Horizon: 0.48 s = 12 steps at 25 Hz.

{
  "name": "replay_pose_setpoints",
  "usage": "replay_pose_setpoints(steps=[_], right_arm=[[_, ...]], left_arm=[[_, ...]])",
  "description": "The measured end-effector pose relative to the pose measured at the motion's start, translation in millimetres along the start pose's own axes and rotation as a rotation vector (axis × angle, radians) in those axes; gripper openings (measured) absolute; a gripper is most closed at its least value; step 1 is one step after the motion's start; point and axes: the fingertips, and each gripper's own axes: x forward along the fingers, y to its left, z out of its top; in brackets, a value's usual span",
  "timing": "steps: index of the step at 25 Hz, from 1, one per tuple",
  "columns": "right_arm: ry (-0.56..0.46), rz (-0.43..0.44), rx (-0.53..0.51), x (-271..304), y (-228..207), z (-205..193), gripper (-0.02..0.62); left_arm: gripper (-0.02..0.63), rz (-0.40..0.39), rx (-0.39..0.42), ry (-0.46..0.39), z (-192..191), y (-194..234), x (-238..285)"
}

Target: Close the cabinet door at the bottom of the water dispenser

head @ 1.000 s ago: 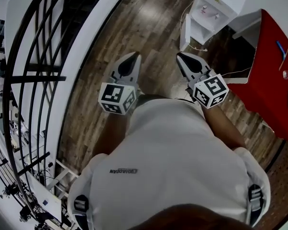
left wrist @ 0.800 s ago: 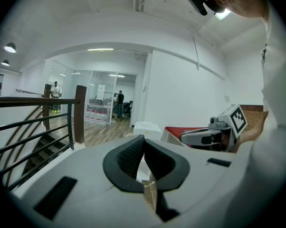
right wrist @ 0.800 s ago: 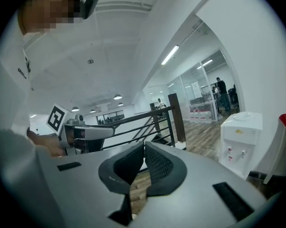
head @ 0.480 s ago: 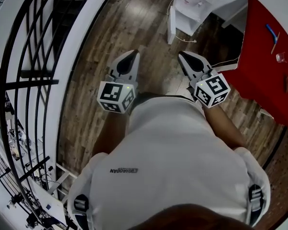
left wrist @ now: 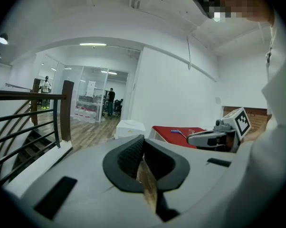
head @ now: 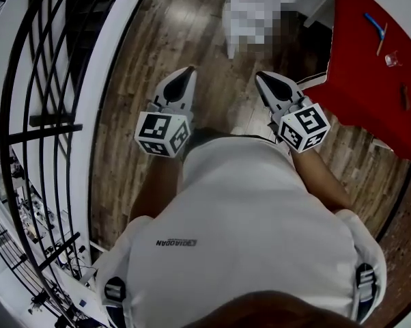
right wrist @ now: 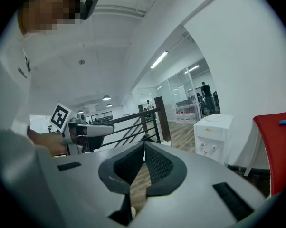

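Task's barely started imo: left gripper (head: 189, 70) and right gripper (head: 261, 76) both have jaws clenched on nothing, water dispenser (right wrist: 213, 137) stands well ahead beside the red table (head: 369, 80), so reaching and shutting its cabinet door remains.

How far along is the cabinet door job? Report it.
Done: nothing visible. In hand: the left gripper and right gripper, both shut and empty, point toward the water dispenser, apart from it across the wood floor. Left: reaching it and pushing its bottom door shut; the door's state is unclear here.
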Motion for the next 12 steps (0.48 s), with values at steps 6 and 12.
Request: replay_pose_setpoints(steps=[6,12], right_arm=[[-0.021,-0.046,0.033,-17,-9,-4,0.023],[-0.023,-0.086,0.067,-21,-18,-13,0.023]], left_arm=[[-0.005,-0.034,0.040,0.026,2,-14,5],[-0.005,-0.071,0.043,0.062,-3,-18,17]])
